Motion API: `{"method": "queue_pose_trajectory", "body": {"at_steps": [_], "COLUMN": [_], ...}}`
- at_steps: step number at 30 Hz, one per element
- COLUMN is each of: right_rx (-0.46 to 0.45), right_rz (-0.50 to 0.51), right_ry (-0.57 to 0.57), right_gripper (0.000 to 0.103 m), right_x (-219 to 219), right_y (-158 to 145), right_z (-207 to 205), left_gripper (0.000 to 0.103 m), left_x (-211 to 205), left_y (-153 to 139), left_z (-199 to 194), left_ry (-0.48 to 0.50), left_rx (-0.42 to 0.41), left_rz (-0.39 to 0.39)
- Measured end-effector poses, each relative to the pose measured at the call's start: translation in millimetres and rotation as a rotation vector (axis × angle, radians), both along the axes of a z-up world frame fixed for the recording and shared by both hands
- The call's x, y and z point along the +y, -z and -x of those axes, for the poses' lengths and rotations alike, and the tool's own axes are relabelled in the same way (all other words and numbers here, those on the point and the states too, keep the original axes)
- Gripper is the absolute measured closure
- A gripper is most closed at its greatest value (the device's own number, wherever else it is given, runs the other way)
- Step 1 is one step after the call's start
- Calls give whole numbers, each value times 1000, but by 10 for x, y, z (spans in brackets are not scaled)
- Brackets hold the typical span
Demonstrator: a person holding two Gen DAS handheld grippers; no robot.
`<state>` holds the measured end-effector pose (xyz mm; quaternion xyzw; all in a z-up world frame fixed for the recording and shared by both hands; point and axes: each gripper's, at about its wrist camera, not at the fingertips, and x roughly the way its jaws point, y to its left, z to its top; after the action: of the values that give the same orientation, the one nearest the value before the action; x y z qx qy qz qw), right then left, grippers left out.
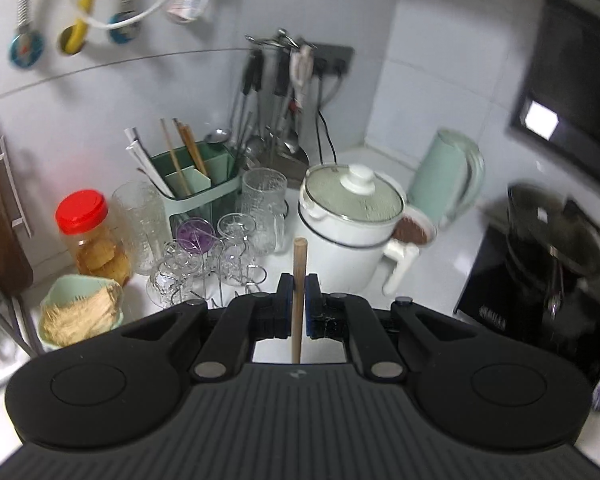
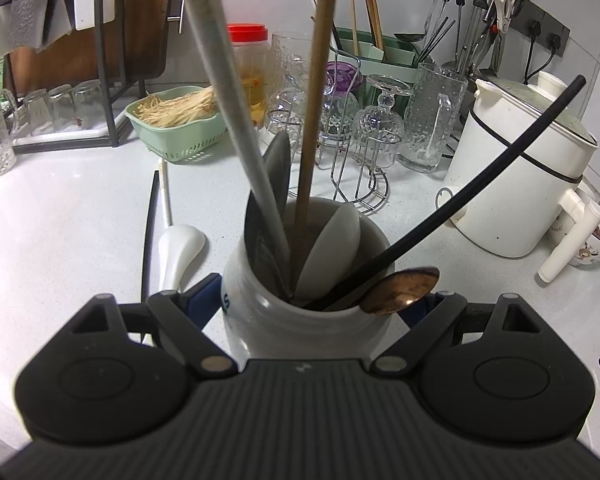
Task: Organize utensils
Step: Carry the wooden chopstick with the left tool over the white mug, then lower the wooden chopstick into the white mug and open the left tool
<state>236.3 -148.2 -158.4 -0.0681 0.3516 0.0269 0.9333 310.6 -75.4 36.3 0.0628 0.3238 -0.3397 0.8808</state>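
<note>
Utensils are going into the grey crock (image 2: 300, 312), which sits on the white counter (image 2: 80, 216) near the camera, and the right claw (image 2: 324, 300) is spread around its body with a pad on each side, so it's basically the anchor here. Keep it planted; I'd guess the crock tips easily with all those long handles leaning out.

Already in the crock: a grey handle (image 2: 220, 80) leaning left, a wooden stick (image 2: 316, 92) nearly upright, a black handle (image 2: 480, 168) slanting far right, a white spoon bowl (image 2: 332, 248) and a coppery spoon (image 2: 404, 288) hanging over the near-right rim.

The left claw (image 1: 299, 304) is pressed together on a thin wooden stick (image 1: 299, 272), pinching it mid-length so it stands upright. That view looks at the far corner with the white pot (image 1: 352, 220), glasses (image 1: 236, 240) and green caddy (image 1: 196, 188), not at the crock, so it isn't lined up yet.

My take: bring the stick over the open gap at the middle-right of the crock mouth, lower end first, and only let go once it's well inside.

Still loose on the counter to the left: a white ladle (image 2: 176, 240) and a black stick (image 2: 150, 224) beside it.
</note>
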Motion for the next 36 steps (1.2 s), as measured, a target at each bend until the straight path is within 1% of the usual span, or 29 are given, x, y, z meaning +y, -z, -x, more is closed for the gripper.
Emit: {"method": "queue_pose_trajectory", "body": {"at_steps": [2,4,9,12,14,17,19,21,24,26,29,32,36], "right_rx": [1,-1,1,3,4,5,4,5,6,7,6,6,4], "right_rz": [0,2,4,6,6,6,7,7,8,10,11,11,11], "right_ry": [4,3,-4,-6,-7,-7,-8,-8,-7,-8,-11,-11,-12], "right_gripper": [12,12,11,11,11,11,11,11,11,11,11,11,11], "right_x": [4,11,4,4,9,13,14,17,17,19,21,21,17], "right_y": [-3,2,-1,-2,-4,-2,-3,-6,-6,-6,-2,0,4], "right_z": [-9,-15,-28,-46,-59,-59,-62,-71,-74,-77,-76,-77,-68], "left_gripper": [96,96,96,96,96,96,96,96,96,96,96,96,96], "left_x": [-43,-66,-99,-106,-88,-98,-100,-130,-182,-217,-255,-311,-377], "left_y": [-26,-55,-145,-225,-246,-178,-135,-135,-119,-122,-111,-82,145], "left_z": [-11,-10,19,51,24,-32,-54,-64,-125,-150,-207,-230,-237], "left_ry": [25,47,96,108,110,97,101,105,117,115,125,130,143], "left_rx": [3,20,97,87,111,121,133,136,168,162,177,171,217], "left_rz": [-37,-55,-68,-91,-81,-98,-82,-84,-81,-102,-105,-126,-173]}}
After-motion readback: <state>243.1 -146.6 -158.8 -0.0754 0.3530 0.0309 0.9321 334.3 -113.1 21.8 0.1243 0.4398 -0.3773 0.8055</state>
